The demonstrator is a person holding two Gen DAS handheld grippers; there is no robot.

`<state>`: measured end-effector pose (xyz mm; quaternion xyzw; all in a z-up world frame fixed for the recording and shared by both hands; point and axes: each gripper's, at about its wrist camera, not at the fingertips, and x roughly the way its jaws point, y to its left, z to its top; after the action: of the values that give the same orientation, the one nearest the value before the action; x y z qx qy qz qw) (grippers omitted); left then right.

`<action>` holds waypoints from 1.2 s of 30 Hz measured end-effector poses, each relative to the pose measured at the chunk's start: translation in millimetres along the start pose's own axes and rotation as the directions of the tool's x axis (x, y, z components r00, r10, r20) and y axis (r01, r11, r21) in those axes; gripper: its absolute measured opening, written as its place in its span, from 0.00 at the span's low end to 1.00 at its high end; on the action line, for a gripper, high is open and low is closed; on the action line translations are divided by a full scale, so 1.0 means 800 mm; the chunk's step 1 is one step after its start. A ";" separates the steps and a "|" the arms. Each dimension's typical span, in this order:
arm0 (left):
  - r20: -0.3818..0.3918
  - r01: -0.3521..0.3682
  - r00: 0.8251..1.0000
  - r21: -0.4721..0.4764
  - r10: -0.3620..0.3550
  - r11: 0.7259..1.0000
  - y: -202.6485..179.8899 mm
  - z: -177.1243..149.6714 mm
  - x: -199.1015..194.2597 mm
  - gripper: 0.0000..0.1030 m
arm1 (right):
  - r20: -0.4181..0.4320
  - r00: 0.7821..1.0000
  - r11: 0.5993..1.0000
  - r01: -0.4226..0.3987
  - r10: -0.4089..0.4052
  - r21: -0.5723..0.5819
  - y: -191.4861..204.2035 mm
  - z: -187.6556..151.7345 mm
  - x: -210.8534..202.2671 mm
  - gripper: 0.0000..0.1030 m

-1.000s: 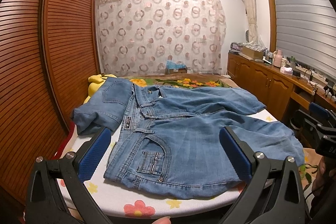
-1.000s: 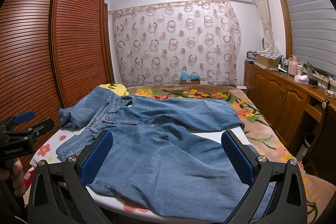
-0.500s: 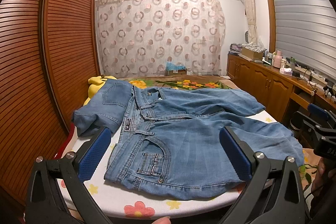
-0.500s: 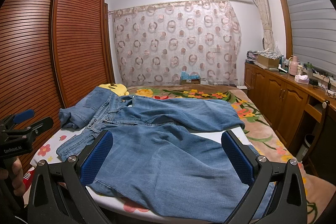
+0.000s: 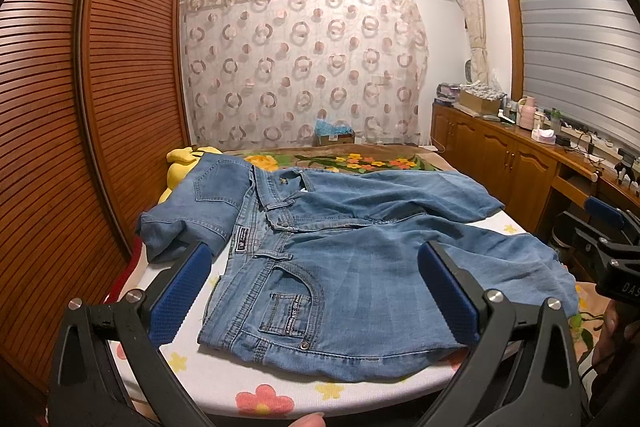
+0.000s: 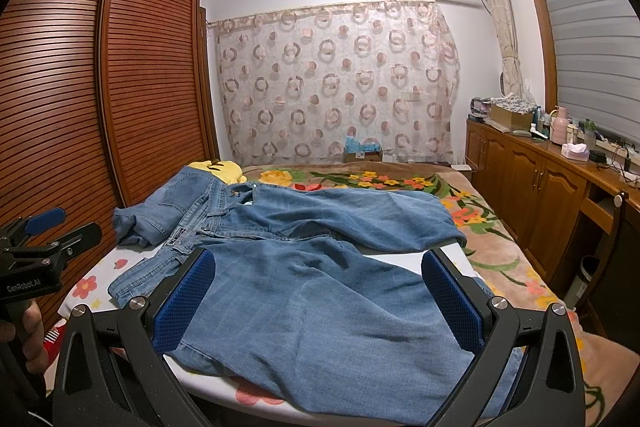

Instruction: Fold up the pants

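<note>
Little has moved since a second ago: both tools only drifted slightly, the view holding steady. Nearest, the left gripper hangs wide open and empty over the waistband at the bed's near-left corner, probably lining up a pinch. Likewise the right gripper gapes wide above a leg toward the near-right edge. Beyond, the jeans lie spread flat, unfolded, legs running rightward.

Pants hem cut off below; hand mostly hidden.
</note>
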<state>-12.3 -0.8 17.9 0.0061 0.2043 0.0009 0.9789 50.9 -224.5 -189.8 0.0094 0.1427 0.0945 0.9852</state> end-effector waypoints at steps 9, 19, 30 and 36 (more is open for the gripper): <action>0.001 -0.002 1.000 -0.001 0.002 1.000 -0.004 -0.001 -0.001 1.00 | 0.000 1.000 1.000 0.000 0.000 0.000 0.000 0.000 0.000 1.00; -0.014 -0.002 1.000 0.002 0.002 1.000 -0.007 0.000 0.000 1.00 | -0.005 1.000 1.000 -0.009 0.009 -0.005 0.001 -0.001 0.000 1.00; -0.116 -0.004 0.993 0.029 0.007 1.000 0.015 -0.029 0.048 1.00 | -0.073 0.997 1.000 -0.018 0.017 -0.003 -0.020 -0.009 0.020 1.00; -0.158 0.012 0.987 0.037 -0.006 0.999 0.037 -0.041 0.069 1.00 | -0.132 0.991 1.000 -0.010 0.007 -0.019 -0.032 -0.010 0.035 0.95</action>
<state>24.9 29.3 -33.7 0.0238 0.2813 -0.0069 0.9593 79.7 -244.4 -206.9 -0.0060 0.2064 0.1005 0.9733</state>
